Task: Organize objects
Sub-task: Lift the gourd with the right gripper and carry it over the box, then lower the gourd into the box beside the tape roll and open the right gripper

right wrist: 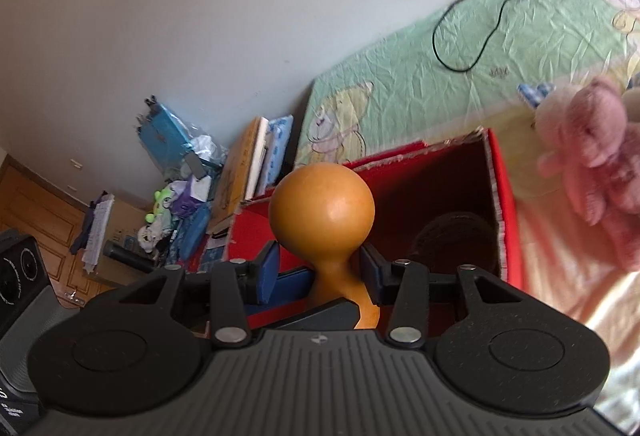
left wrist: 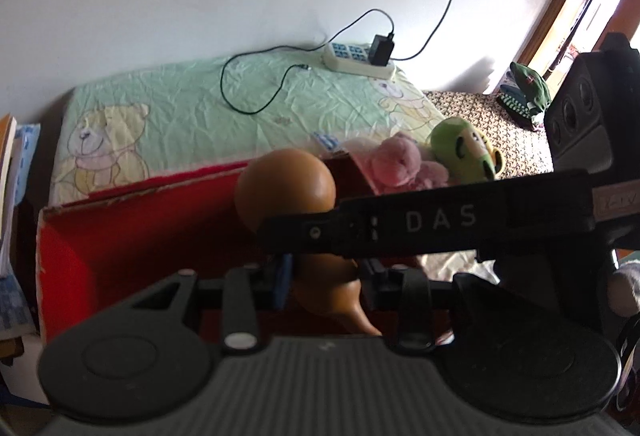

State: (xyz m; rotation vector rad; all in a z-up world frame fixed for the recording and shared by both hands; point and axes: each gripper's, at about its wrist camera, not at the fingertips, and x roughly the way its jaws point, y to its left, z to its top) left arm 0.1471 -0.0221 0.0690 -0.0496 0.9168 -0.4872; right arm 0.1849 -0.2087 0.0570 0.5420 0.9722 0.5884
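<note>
An orange-brown gourd (right wrist: 322, 210) with a round head and narrow neck stands between my right gripper's fingers (right wrist: 318, 272); the blue pads sit apart from its neck, so the jaws are open around it. In the left wrist view the gourd (left wrist: 285, 188) shows with my left gripper (left wrist: 326, 276) closed on its lower body, the right gripper's black body (left wrist: 440, 220) crossing in front. Both hover over an open red box (right wrist: 500, 204), also visible in the left wrist view (left wrist: 120, 236). A pink plush bear (right wrist: 596, 160) lies right of the box.
A green plush toy (left wrist: 464, 150) lies beside the pink bear (left wrist: 400, 164) on the bed. A power strip (left wrist: 356, 58) with a charger and cable sits on the green bear-print sheet (left wrist: 192, 104). Books and clutter (right wrist: 188, 180) stand left of the bed.
</note>
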